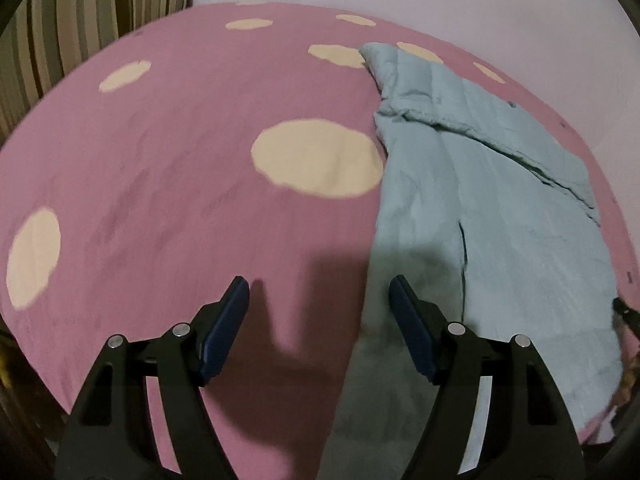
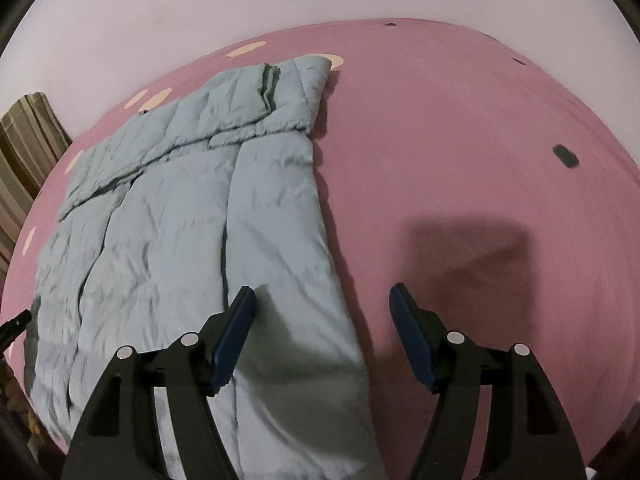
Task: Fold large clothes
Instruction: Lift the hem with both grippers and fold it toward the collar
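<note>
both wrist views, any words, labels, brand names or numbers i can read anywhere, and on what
None: no readable text shows in either view.
The light blue padded garment shows no tag or print.
The pink sheet carries only cream spots, no lettering.
The small dark marks on the sheet are too small and blurred to tell whether they hold text.
The left gripper and right gripper, both open, show no markings.

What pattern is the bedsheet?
Pink bedsheet with cream spots; clearest in the left wrist view.
</note>
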Action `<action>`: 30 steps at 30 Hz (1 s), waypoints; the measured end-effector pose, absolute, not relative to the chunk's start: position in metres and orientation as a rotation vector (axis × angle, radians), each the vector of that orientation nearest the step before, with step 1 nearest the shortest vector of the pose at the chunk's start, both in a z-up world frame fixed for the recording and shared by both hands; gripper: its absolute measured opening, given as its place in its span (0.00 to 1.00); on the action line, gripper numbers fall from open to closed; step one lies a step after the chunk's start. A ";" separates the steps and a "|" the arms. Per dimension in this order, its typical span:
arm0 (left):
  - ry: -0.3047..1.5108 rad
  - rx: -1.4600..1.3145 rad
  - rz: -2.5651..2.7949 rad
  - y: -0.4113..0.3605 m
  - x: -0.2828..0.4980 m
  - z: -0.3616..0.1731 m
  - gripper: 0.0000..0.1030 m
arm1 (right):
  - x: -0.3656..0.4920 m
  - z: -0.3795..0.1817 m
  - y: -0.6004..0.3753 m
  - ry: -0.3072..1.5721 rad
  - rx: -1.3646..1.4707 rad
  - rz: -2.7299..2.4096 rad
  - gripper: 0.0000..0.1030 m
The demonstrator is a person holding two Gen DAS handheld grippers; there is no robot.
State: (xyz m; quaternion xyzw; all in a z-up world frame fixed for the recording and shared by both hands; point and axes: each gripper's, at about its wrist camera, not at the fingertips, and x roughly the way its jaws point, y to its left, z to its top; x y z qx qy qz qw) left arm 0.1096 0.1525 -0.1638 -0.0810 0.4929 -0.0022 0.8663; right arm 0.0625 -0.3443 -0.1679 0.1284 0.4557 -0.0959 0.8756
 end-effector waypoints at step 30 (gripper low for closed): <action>1.077 -0.140 -0.242 0.137 0.038 -0.174 0.69 | -0.030 -0.181 -0.323 0.969 0.223 -0.124 0.50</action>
